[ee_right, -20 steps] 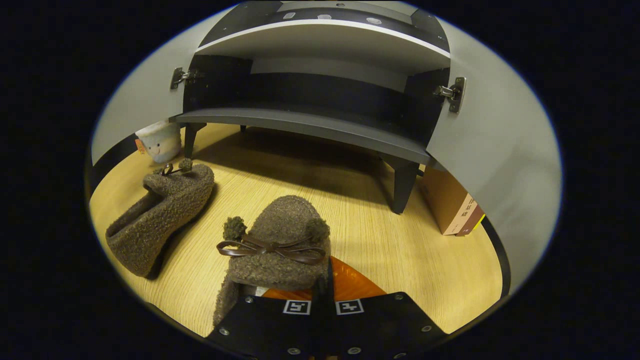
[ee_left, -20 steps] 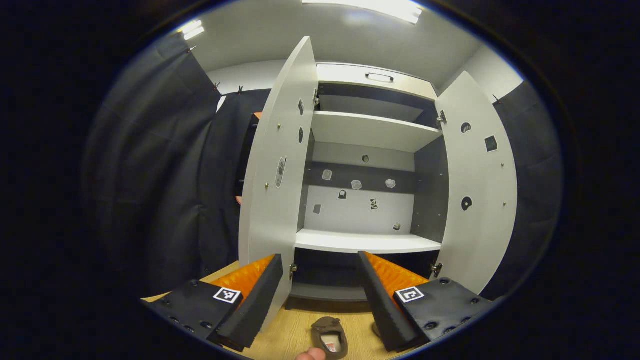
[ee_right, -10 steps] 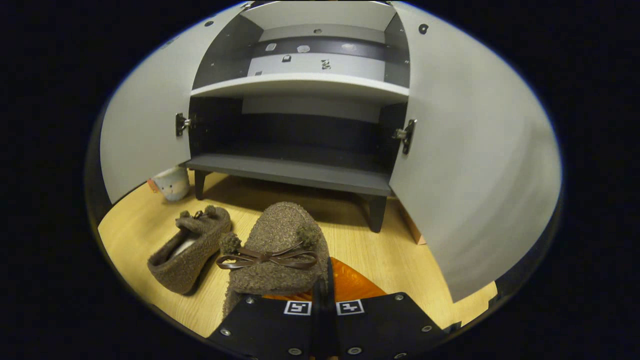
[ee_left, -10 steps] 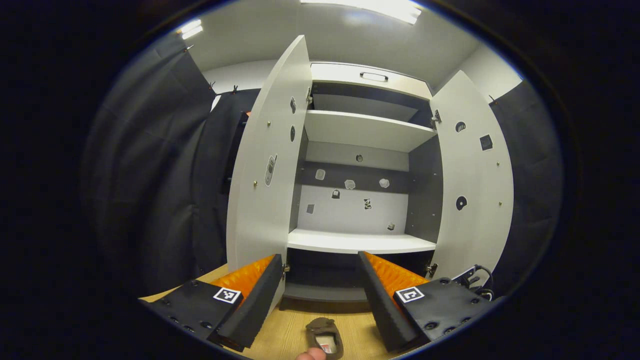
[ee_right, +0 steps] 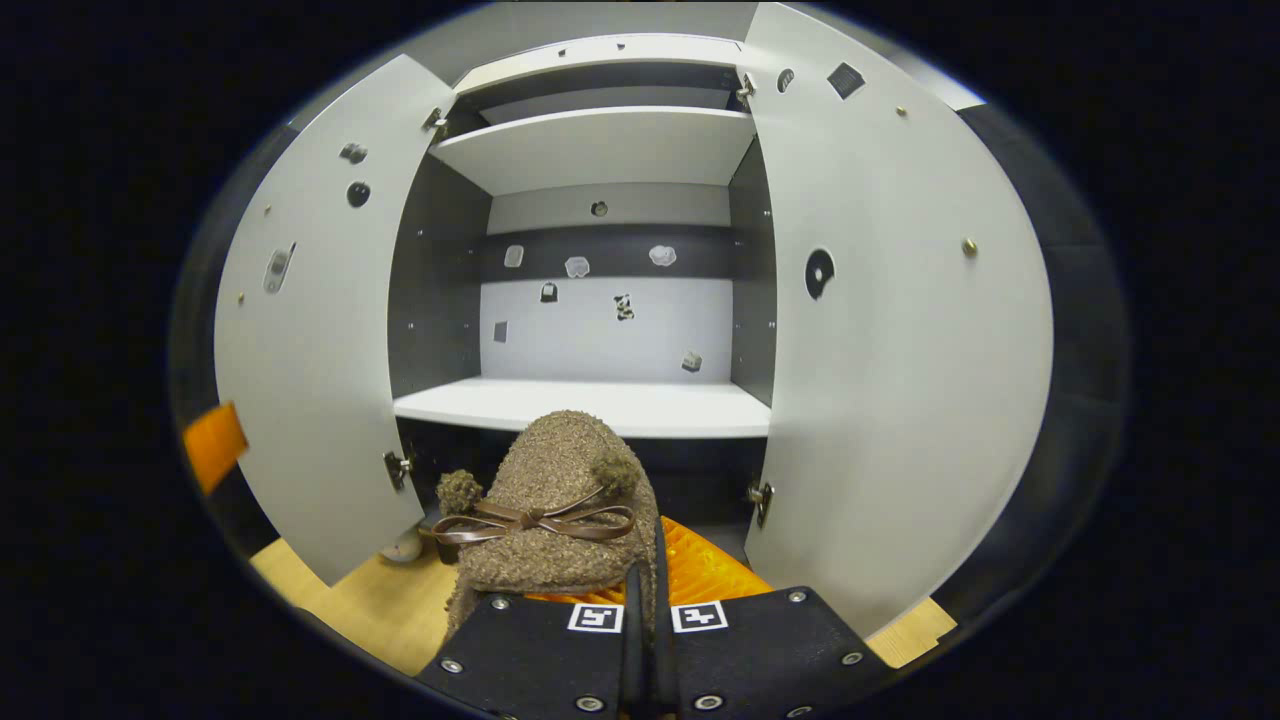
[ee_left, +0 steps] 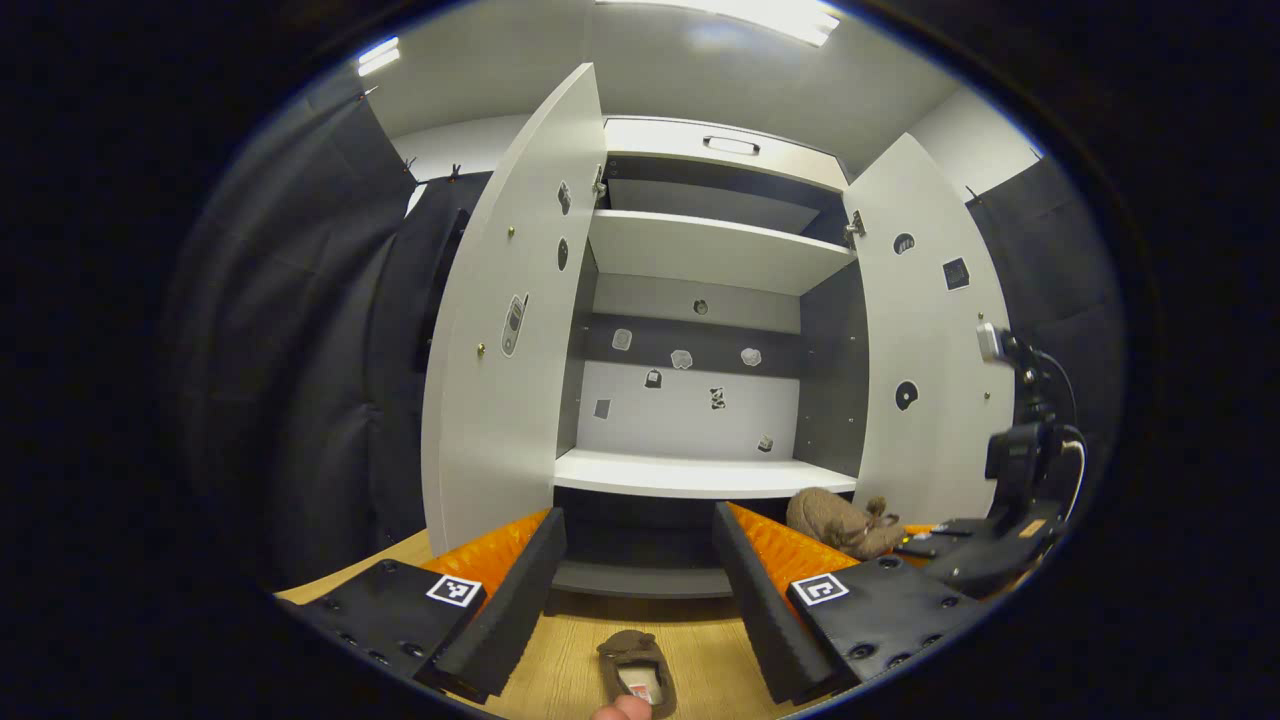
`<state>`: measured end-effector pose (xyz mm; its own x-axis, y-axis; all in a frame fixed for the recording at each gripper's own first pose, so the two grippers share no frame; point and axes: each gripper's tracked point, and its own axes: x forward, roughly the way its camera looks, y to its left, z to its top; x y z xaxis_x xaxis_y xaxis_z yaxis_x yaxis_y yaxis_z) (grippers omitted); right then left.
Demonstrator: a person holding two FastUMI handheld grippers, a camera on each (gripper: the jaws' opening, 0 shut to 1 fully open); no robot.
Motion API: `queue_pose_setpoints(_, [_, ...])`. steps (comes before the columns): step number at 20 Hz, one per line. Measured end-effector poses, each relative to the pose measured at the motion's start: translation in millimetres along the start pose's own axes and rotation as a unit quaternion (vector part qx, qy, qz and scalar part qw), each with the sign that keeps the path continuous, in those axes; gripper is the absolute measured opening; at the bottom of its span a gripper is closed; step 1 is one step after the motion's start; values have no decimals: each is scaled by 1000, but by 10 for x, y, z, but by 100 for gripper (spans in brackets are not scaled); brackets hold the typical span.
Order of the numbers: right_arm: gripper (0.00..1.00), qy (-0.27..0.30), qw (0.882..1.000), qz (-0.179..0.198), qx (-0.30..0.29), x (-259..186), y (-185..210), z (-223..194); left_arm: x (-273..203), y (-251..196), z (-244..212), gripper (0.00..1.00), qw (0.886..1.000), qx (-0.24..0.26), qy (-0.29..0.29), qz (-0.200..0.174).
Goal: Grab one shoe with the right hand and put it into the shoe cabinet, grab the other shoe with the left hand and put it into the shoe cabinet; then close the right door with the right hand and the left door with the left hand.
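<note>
My right gripper (ee_right: pixel 650 545) is shut on the heel rim of a fuzzy brown shoe (ee_right: pixel 555 500) with a bow, held in the air facing the white middle shelf (ee_right: pixel 600 405) of the shoe cabinet. In the left gripper view the same shoe (ee_left: pixel 838 520) hangs from the right gripper (ee_left: pixel 908 542) beside the right door (ee_left: pixel 925 330). My left gripper (ee_left: pixel 637 522) is open and holds nothing, aimed at the cabinet's lower opening. The other brown shoe (ee_left: pixel 632 672) lies on the wooden floor below it.
Both cabinet doors stand wide open: the left door (ee_right: pixel 310 320) and the right door (ee_right: pixel 900 330). A dark bottom shelf (ee_left: pixel 645 578) sits low under the white one. A small white plush cup (ee_right: pixel 405 545) peeks out behind the left door's lower corner. A fingertip (ee_left: pixel 620 711) shows at the bottom edge.
My right gripper has lifted its shoe off the floor to middle-shelf height and come into the left gripper view at the right. The left gripper has stayed open and drifted slightly.
</note>
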<state>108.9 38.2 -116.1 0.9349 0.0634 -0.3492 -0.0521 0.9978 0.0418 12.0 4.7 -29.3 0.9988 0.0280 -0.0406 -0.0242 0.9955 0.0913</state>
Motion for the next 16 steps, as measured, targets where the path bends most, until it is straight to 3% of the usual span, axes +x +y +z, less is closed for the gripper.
queue_pose_setpoints(2, [3, -25, 1000, -14, 3, 204, -62, 425, -23, 9, -1, 96, 1000, 0, -2, 2])
queue_pose_setpoints(8, [3, -4, 998, -30, 49, 1152, -42, 1087, -77, 12, 37, 96, 1000, 3, -5, -1])
queue_pose_setpoints(16, [3, 82, 994, -78, 7, 2492, -119, 904, -152, 42, 109, 96, 1000, 4, -14, -2])
